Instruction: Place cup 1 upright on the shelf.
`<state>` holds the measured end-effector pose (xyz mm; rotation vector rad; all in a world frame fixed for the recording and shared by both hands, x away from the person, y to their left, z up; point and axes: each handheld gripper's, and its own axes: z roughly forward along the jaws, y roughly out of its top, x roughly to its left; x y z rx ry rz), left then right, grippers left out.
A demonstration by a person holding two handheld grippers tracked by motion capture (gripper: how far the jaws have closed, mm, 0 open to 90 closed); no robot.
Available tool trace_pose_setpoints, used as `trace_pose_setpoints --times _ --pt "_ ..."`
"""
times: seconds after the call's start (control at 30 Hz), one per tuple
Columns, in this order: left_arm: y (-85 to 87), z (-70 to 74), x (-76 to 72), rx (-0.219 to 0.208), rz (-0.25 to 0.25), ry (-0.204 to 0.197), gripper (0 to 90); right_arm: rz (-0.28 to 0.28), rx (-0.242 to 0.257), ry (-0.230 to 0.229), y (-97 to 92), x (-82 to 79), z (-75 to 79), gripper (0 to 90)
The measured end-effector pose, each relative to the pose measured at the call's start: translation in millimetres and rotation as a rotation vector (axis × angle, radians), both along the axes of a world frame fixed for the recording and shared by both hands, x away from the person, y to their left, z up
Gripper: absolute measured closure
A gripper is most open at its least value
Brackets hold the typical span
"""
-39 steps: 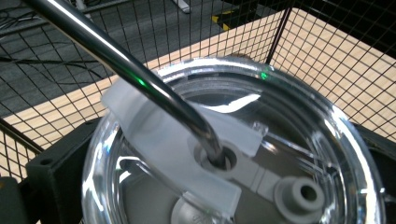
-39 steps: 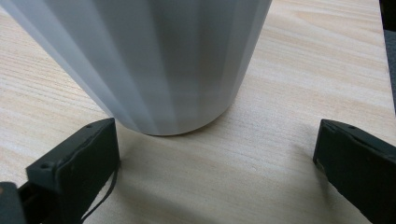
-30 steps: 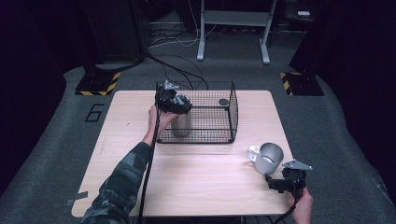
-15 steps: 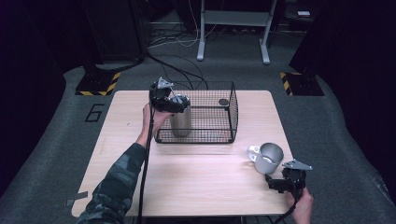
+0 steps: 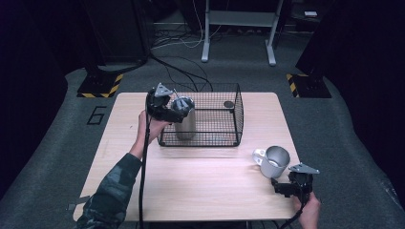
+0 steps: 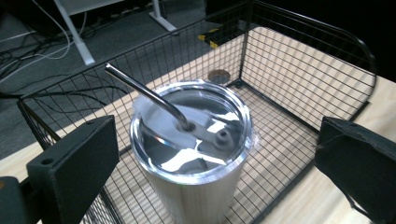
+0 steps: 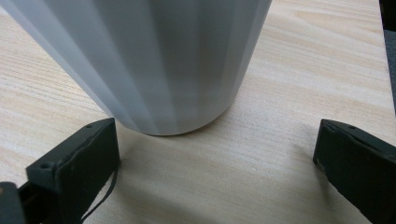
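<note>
Tumbler (image 6: 194, 154), lidded, in basket (image 5: 224, 138) at 10 o'clock; left tongs (image 6: 205, 154) stood wide, empty: should clear straw (image 6: 144, 95), lower, grip wall squarely.

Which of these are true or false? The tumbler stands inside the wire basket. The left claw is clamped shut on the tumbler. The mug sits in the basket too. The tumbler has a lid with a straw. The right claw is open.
1. The tumbler stands inside the basket: true.
2. The left claw is clamped shut on the tumbler: false. Its jaws stand wide apart on either side, clear of it.
3. The mug sits in the basket too: false. It stands on the bare table, near the right claw.
4. The tumbler has a lid with a straw: true.
5. The right claw is open: true. Its jaws stand apart in front of the mug.
</note>
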<state>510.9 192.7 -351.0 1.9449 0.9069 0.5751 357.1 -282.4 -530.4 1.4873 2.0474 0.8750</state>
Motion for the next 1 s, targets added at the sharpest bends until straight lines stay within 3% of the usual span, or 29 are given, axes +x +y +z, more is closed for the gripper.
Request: trace_pose_setpoints --times 0.07,0.33,0.5,0.87,1.0 --pt "2.8 1.0 -9.6 0.014 -0.005 -0.016 0.1 0.0 0.0 0.0 0.0 0.0 0.0 0.0" --pt "11.5 -2.9 -31.4 0.051 -0.035 -0.017 0.1 0.0 0.0 0.0 0.0 0.0 0.0 0.0" --pt "20.3 -10.5 -49.1 0.05 -0.039 -0.028 0.1 0.0 0.0 0.0 0.0 0.0 0.0 0.0" --pt "34.0 -27.1 -71.3 0.057 -0.05 -0.003 0.1 -0.001 0.0 0.0 0.0 0.0 0.0 0.0" --pt "39.0 -40.2 -83.0 0.077 -0.045 0.01 0.1 -0.001 0.0 0.0 0.0 0.0 0.0 0.0"
